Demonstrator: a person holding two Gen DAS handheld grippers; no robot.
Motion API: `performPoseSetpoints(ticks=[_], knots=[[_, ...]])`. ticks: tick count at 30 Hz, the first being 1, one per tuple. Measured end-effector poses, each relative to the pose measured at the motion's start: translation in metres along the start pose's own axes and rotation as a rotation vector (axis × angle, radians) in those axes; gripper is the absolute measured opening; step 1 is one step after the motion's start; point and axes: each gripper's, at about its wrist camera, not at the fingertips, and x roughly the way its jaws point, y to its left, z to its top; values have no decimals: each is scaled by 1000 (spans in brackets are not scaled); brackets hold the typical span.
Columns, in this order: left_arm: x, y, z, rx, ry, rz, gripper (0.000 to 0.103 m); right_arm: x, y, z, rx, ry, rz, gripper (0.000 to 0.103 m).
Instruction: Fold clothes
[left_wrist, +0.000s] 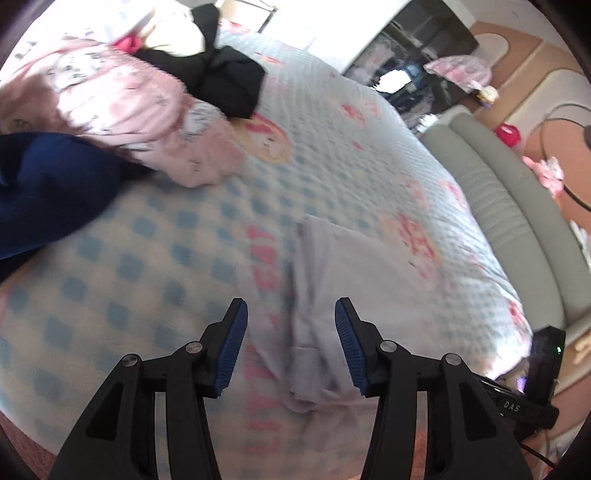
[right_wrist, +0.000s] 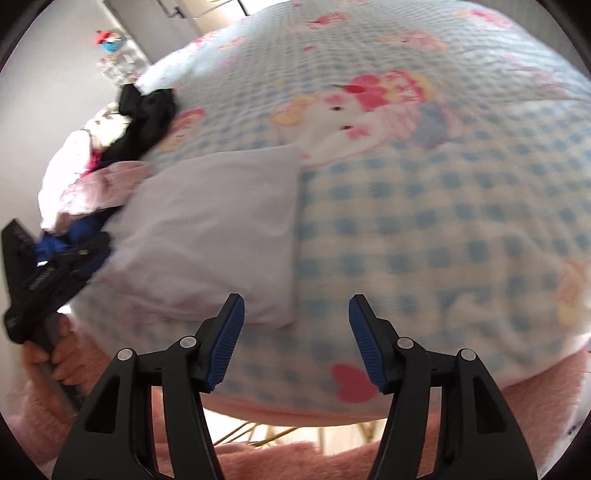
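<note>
A pale lavender folded garment (left_wrist: 332, 280) lies flat on the bed's blue-checked cartoon blanket (left_wrist: 155, 236). It shows in the right wrist view (right_wrist: 218, 236) as a neat rectangle. My left gripper (left_wrist: 291, 314) is open and empty, hovering just above the garment's near end. My right gripper (right_wrist: 296, 310) is open and empty, beside the garment's near right corner, over bare blanket (right_wrist: 443, 229). The left gripper's body (right_wrist: 48, 273) and the hand holding it show at the left edge of the right wrist view.
A pile of unfolded clothes lies at the bed's far left: pink printed fabric (left_wrist: 122, 114), a black garment (left_wrist: 218, 74), a navy garment (left_wrist: 48, 184). A grey padded bed edge (left_wrist: 517, 206) runs on the right. A dark shelf unit (left_wrist: 417, 48) stands beyond the bed.
</note>
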Motion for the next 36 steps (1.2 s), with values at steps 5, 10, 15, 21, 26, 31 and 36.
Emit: performPoseSetpoints(ticks=[5,10,15,21,26,31,36], knots=[[19,-10,-15,65,47,274,55,26,8,-6,-49,66,-158,60],[3,4,-10,4,21,300,50,25,-3,-9,-17,65,-284,60],[-15,-22,4,26,-58,24,52,26,18,-11,-50,60,-102,61],[25,-42,-8,11,105,52,50,30,15,-12,-18,38,-208,58],[24,-27,-34,-66,191,31,54,8,16,-5,-71,-16,-235,61],[7,-31,-36,-45,159,20,50,-10,20,6,-112,-42,-131,61],[2,-34,-12,-12,54,-7,51,-28,24,17,-152,-67,-31,63]])
